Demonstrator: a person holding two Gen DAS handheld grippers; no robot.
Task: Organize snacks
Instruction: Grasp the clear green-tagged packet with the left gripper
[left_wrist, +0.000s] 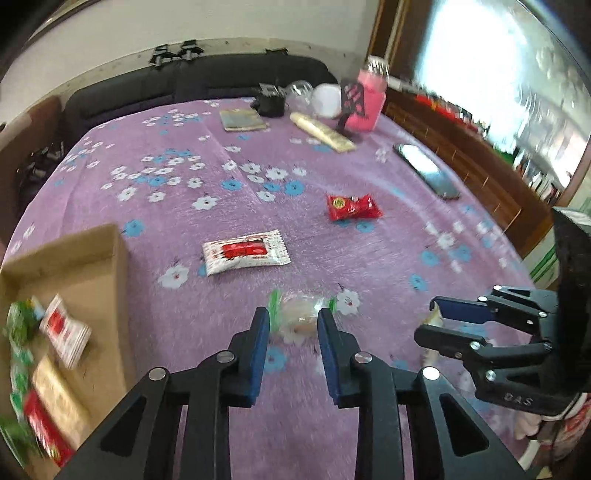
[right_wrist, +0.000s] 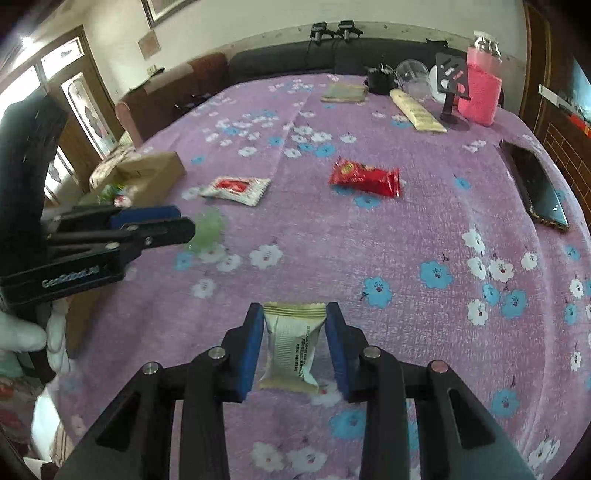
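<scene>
The bench, under a purple flowered cloth, carries one cardboard box at the left edge of the left wrist view holding several snack packets, and two loose packets at mid-frame, one white-and-red packet and one red packet. A phone, a pink jar and a cream tube sit along the upper right. The left tool pinches a clear-wrapped snack, blurred; the right tool pinches one cream packet, low centre.
</scene>
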